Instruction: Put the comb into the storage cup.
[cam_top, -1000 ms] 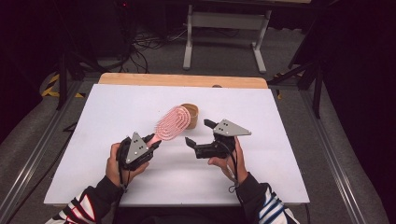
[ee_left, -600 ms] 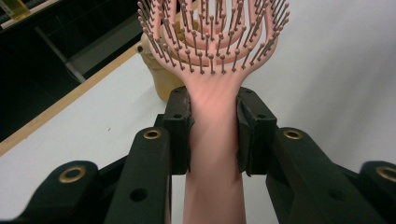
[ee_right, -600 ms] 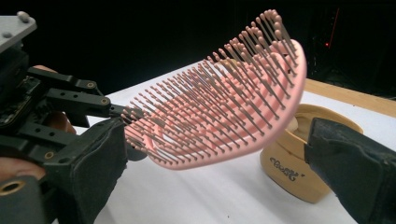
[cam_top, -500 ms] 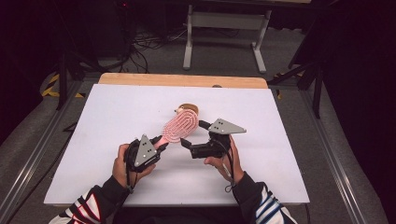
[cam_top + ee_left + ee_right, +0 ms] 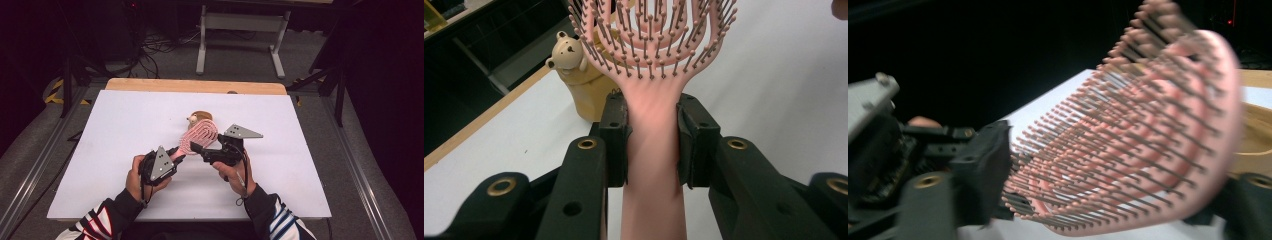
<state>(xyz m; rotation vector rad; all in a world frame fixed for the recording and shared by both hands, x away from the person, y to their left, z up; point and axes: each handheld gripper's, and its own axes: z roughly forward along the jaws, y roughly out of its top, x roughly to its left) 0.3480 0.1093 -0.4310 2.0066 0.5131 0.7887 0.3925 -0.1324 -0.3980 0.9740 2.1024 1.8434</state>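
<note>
- Handle grip done: left gripper (image 5: pixel 651 145) has its two black jaws pinched on the neck of the pink plastic vented hairbrush (image 5: pixel 654 65), one pad on each side of the handle, just below the bristle head.
- High view: left gripper (image 5: pixel 167 162) sits at about 7 o'clock of the white table top (image 5: pixel 110 125), with the hairbrush (image 5: pixel 197 136) angled up from it toward 1 o'clock; the head looks lifted off the surface, though a light touch can't be ruled out.
- Right gripper (image 5: pixel 197 149) is just beside the brush head, at its near right edge, roughly table centre. In the right gripper view the bristle face (image 5: pixel 1128 145) sits between its jaws, one black jaw left of the bristles and the other at the lower right corner behind the brush rim. Jaws are spread; no clamp visible on the head yet. That view is blurred, so contact is uncertain.
- Farther back, at 12 o'clock of the brush head: small tan bear-faced cup-like holder (image 5: pixel 200 118), also seen in the left gripper view (image 5: pixel 584 85). Brush head overlaps it from above; touching or apart, I can't tell.
- Progress, as I judge it: pickup is complete and the brush is held steady by its handle. Second-hand engagement is under way but not closed.
- Left to do, my guess: right gripper takes or works the head, or the brush goes to the bear holder.
</note>
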